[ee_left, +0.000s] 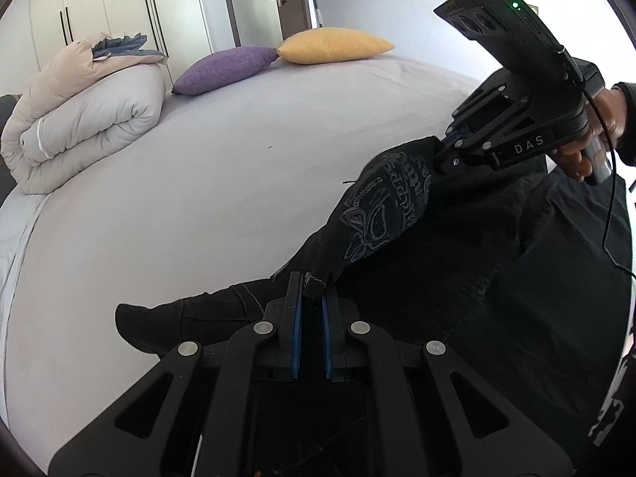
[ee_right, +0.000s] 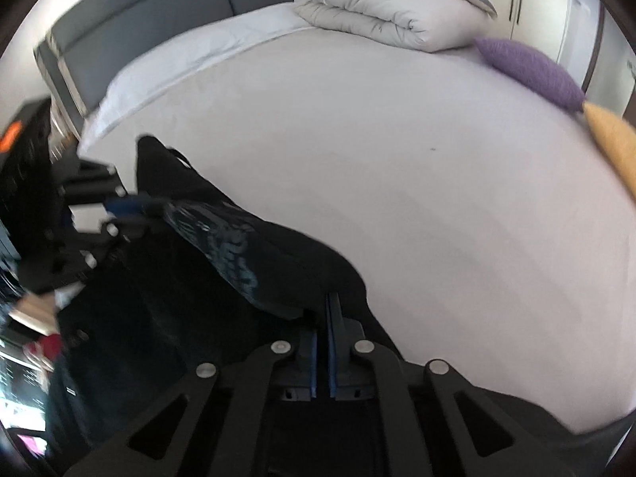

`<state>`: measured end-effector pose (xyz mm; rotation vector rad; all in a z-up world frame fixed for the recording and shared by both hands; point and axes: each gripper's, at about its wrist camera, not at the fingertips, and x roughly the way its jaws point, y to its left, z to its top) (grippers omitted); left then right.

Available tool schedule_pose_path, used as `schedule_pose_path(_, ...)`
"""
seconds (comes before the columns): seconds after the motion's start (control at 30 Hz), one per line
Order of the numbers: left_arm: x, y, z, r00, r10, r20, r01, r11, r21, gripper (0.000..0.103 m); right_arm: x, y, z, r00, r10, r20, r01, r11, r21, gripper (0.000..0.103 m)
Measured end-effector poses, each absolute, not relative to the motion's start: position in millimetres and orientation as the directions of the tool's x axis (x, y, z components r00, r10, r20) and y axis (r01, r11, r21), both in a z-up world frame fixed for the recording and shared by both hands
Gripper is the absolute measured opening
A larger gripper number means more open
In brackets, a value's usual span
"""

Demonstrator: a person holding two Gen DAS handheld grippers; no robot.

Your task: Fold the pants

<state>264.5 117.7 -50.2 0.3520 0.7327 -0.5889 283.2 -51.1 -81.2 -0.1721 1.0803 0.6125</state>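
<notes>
Gripping stage of the fold, both ends taken; black pants point(ee_left: 381, 214) lie lower right of frame on the grey bed sheet point(ee_left: 198, 183), one leg trailing toward lower left; left gripper point(ee_left: 313, 290), bottom centre, jaws closed on a corner of the printed fabric panel; right gripper point(ee_left: 447, 147), upper right in the left wrist view, held by a hand point(ee_left: 596, 131), jaws clamped on the panel's other corner; fabric stretched between the two. Background: rolled duvet point(ee_left: 83, 119) upper left; purple cushion point(ee_left: 226, 69) and yellow cushion point(ee_left: 334, 45) upper centre. Next move, by judgement: lift both corners together and carry them evenly across, keeping the edge taut.
</notes>
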Motion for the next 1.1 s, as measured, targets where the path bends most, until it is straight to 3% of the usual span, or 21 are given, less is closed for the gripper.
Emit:
schedule_pose_path(0.17,241,123,-48,0.577,-0.394,-0.715,0.636,0.766,0.092,0.007,257,-28,-88,0.323,0.341,-0.883,-0.611,0.788,0.081,0.005)
schedule_pose_path(0.23,226,121,-48,0.575,-0.397,-0.716,0.654,0.748,0.111,0.007,234,-9,-88,0.402,0.243,-0.883,-0.685,0.719,-0.115,0.005)
schedule_pose_path(0.33,199,115,-50,0.585,-0.376,-0.719,0.679,0.711,0.182,0.007,174,29,-112,0.584,0.043,-0.81,-0.761,0.377,-0.528,0.004)
schedule_pose_path(0.4,183,113,-54,0.592,-0.358,-0.722,0.685,0.695,0.218,0.007,136,39,-131,0.666,-0.01,-0.745,-0.735,0.156,-0.659,0.004)
schedule_pose_path(0.73,97,98,-82,0.512,-0.344,-0.787,0.78,0.57,0.259,0.007,39,42,-140,0.754,0.006,-0.657,-0.655,-0.085,-0.751,0.004)
schedule_pose_path(1.1,69,105,-91,0.468,-0.329,-0.82,0.796,0.56,0.23,0.007,2,52,-145,0.749,0.038,-0.662,-0.652,-0.136,-0.746,0.004)
